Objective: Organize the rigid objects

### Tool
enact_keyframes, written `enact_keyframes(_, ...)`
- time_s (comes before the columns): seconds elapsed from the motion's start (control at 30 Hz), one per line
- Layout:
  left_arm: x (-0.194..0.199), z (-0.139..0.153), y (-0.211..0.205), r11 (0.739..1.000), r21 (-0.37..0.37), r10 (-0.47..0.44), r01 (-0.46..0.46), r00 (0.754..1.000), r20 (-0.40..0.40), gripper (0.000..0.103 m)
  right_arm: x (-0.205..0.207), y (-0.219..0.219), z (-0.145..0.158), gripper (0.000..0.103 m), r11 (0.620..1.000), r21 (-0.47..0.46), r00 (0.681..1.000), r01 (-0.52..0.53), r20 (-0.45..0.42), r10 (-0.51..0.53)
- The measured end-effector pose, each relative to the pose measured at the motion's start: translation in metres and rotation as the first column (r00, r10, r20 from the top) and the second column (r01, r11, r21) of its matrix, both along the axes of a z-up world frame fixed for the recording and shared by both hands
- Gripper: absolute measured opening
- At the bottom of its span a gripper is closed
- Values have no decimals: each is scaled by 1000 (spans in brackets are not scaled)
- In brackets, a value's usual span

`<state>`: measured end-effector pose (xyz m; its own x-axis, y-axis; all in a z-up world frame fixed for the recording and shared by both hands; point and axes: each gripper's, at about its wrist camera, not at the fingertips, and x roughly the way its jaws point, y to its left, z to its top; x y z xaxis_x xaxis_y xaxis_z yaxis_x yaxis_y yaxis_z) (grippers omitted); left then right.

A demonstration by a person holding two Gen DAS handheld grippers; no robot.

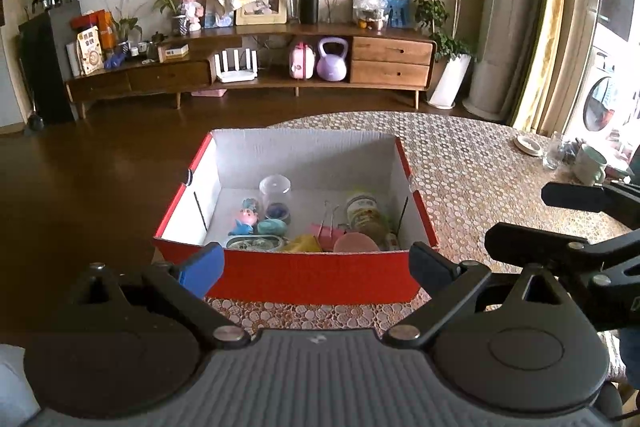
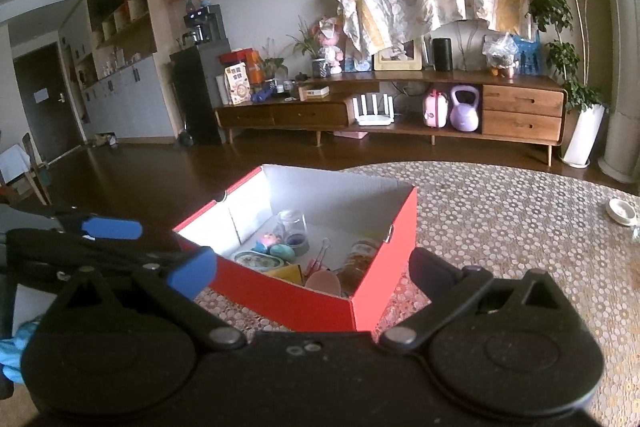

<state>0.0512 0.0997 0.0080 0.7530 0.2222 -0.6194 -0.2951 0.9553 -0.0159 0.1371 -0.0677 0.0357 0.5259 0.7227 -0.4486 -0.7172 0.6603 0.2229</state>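
Red box (image 1: pixel 312 277) sits just ahead of both empty, spread claws.

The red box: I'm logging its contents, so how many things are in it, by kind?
In the red box:
Clear dome cup: 1
Labelled jar: 1
Small figures: 2
Oval tin: 1
Pink round lid: 1
Pink binder clip: 1
Yellow item: 1
Total visible: 8; others may be hidden.
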Motion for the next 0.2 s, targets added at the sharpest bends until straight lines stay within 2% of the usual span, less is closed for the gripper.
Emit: enact_keyframes(0.2, -4, 2, -1, 1000, -12, 14, -14, 1000, 12, 99, -3, 0, 0, 103, 1000, -3, 1000, -10, 0, 10)
